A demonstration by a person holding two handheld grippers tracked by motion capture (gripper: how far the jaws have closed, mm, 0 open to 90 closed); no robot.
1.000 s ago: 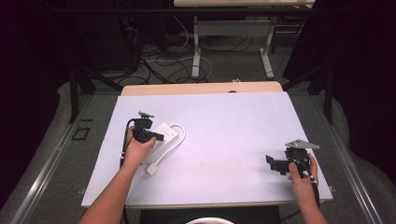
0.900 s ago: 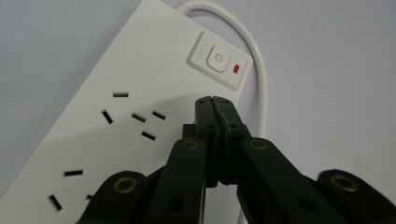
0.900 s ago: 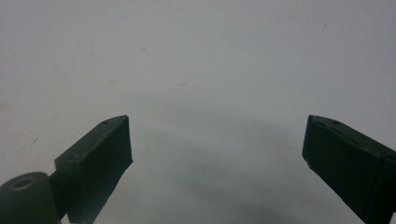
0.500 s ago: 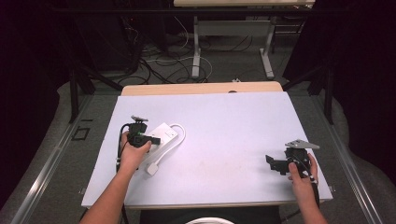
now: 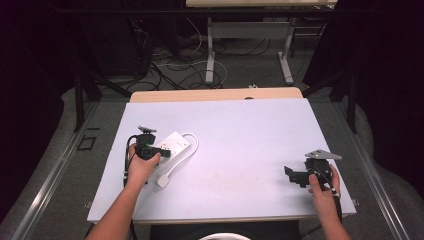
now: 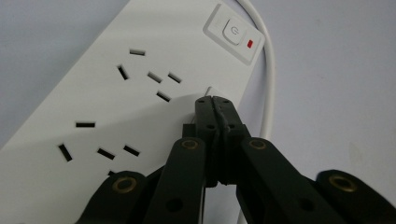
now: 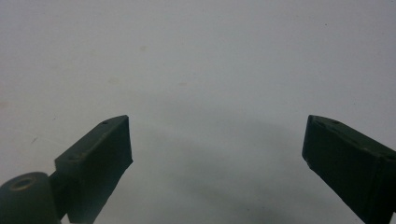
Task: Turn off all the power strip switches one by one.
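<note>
A white power strip [image 5: 175, 142] lies on the left part of the table, its white cable [image 5: 192, 145] looping round to a plug [image 5: 162, 181] nearer the person. My left gripper [image 5: 167, 153] lies across the strip with its jaws shut. In the left gripper view the closed tips [image 6: 212, 100] rest above the strip [image 6: 93, 93] near its long edge. They sit just short of the switch [image 6: 233, 32] with its red light, and the cable [image 6: 268, 93] runs beside them. My right gripper [image 5: 292, 176] stands open at the right front, and its view shows bare table between the jaws [image 7: 215, 149].
The pale table [image 5: 240, 130] has a wooden strip [image 5: 215, 95] along its far edge. Beyond it are desk legs and loose cables on the floor [image 5: 175, 65]. A white round object [image 5: 225, 236] peeks in at the bottom edge.
My left gripper has shifted slightly toward the person's side along the power strip. The right gripper has stayed where it was.
</note>
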